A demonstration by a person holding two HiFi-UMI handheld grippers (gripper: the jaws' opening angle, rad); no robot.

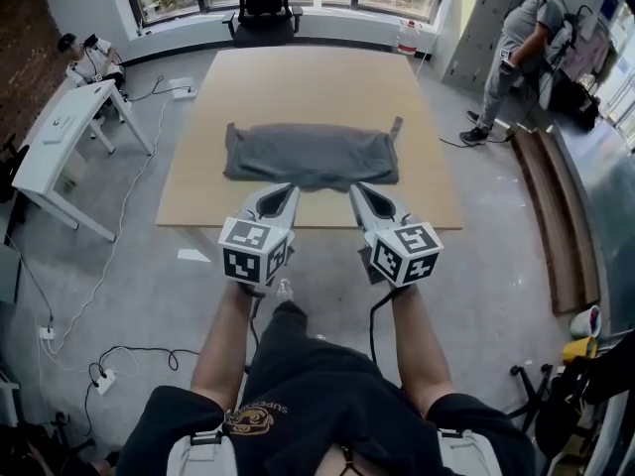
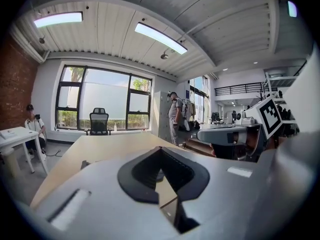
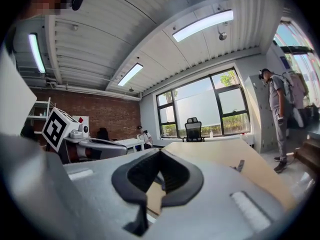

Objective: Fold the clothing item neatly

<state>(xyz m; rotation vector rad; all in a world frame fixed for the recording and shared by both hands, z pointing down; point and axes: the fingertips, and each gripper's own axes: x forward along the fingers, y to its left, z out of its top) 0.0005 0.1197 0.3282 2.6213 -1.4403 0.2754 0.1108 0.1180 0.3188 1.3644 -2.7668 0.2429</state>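
Your left gripper [image 1: 283,194] and right gripper [image 1: 365,196] sit side by side in front of you, near the close edge of the wooden table [image 1: 298,77]. Both have their jaws pressed together with nothing between them. The grey clothing item [image 1: 311,154] lies across the middle of the table, folded into a long flat band, with one small corner sticking up at its far right end. From your head view, the gripper tips line up with the garment's near edge, and neither one grips the cloth. The only container is a pale jug with a red top [image 1: 407,38] on the floor past the table's far right corner. You cannot tell what it holds.
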